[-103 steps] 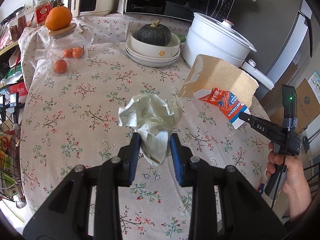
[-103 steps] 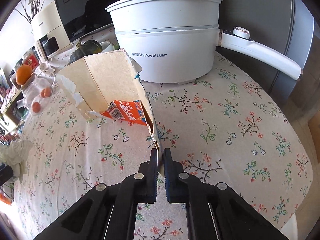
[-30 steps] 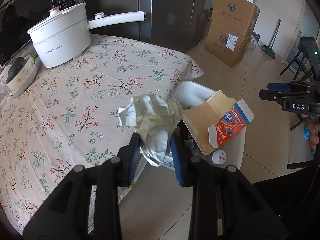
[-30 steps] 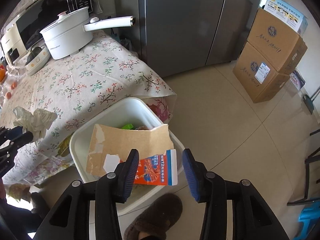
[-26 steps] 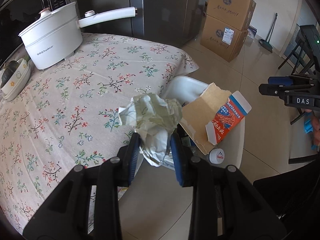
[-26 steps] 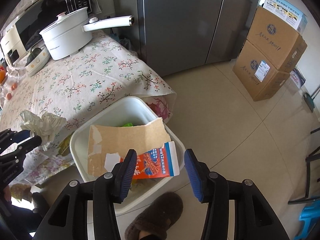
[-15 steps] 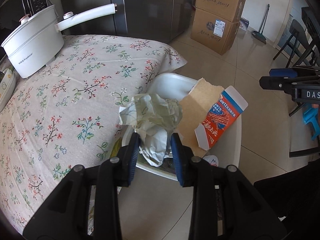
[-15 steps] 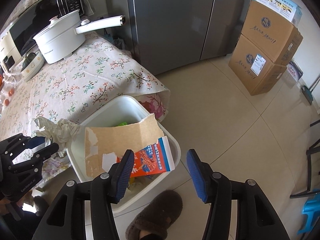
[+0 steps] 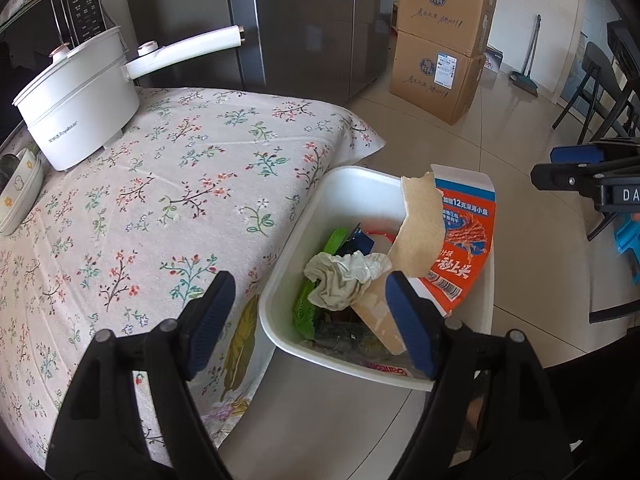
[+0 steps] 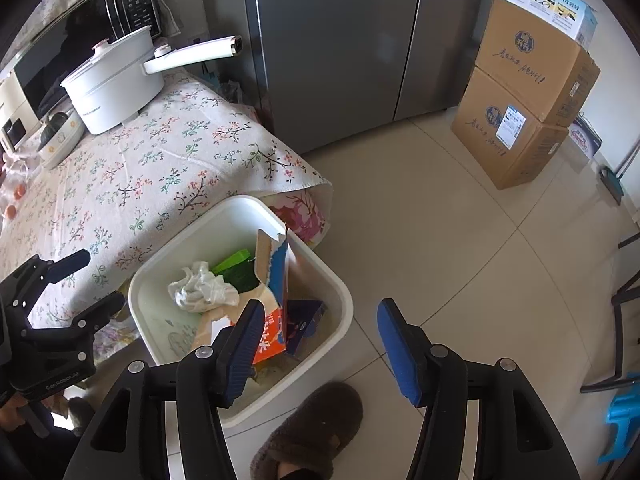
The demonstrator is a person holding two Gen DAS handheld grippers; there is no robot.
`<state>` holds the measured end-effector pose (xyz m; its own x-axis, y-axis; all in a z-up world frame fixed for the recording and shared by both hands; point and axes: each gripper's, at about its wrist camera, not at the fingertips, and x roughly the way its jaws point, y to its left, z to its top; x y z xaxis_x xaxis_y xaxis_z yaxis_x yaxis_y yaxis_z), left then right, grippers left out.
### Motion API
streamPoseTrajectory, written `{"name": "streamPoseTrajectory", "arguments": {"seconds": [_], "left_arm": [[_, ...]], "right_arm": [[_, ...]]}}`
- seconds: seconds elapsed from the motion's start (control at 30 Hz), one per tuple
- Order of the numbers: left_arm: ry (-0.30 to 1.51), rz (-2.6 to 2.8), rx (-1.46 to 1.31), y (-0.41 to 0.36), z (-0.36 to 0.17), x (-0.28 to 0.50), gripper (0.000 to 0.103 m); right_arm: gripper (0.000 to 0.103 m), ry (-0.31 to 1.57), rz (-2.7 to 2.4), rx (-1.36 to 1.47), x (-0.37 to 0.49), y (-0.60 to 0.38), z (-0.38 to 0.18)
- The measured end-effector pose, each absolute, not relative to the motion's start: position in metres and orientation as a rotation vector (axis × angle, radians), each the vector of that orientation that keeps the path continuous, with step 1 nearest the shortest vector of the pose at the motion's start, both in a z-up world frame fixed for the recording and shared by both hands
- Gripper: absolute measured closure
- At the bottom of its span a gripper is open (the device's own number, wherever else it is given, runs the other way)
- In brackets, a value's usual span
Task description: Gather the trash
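Paper wad [image 9: 346, 280] lay in the white bin [image 9: 288, 256], below and clear of your left gripper [image 9: 308, 316] | wad crumpled, pale, against the torn carton [image 9: 460, 248] | left jaws just opened wide, empty; right gripper [image 10: 320, 344] also spread, empty | both pointed steeply down over the bin.

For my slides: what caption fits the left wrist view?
Left gripper, just opened, above crumpled paper lying in white bin.
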<state>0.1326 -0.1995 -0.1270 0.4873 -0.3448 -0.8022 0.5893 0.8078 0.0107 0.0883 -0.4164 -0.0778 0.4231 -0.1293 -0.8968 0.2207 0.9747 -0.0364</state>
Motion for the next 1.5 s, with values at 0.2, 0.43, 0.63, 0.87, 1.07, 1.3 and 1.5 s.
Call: {"name": "streamPoseTrajectory", "arguments": {"seconds": [0.2, 0.43, 0.63, 0.87, 1.07, 1.3, 1.5], "left_arm": [[0.872, -0.483, 0.295, -0.181, -0.119, 0.129, 0.008], [0.815, -0.39, 0.291, -0.163, -0.099, 0.103, 0.001], [0.8, -0.348, 0.273, -0.142, -0.08, 0.071, 0.001], [0.761, -0.264, 0.23, -0.109, -0.05, 0.033, 0.001], [0.69, -0.206, 0.182, -0.083, -0.026, 0.001, 0.001], [0.615, -0.101, 0.123, -0.056, -0.016, -0.017, 0.001], [0.589, -0.079, 0.104, -0.046, -0.012, -0.021, 0.001]], "right_arm": [[0.034, 1.101, -0.217, 0.093, 0.085, -0.409, -0.074], [0.022, 1.052, -0.221, 0.112, 0.067, -0.387, -0.062], [0.004, 0.967, -0.222, 0.061, 0.039, -0.352, -0.045], [0.0, 0.843, -0.233, 0.008, 0.001, -0.309, -0.02], [0.0, 0.719, -0.152, -0.044, -0.032, -0.261, 0.004], [0.0, 0.636, -0.108, -0.064, -0.037, -0.232, 0.022], [0.0, 0.624, -0.088, -0.031, -0.033, -0.228, 0.026]]}}
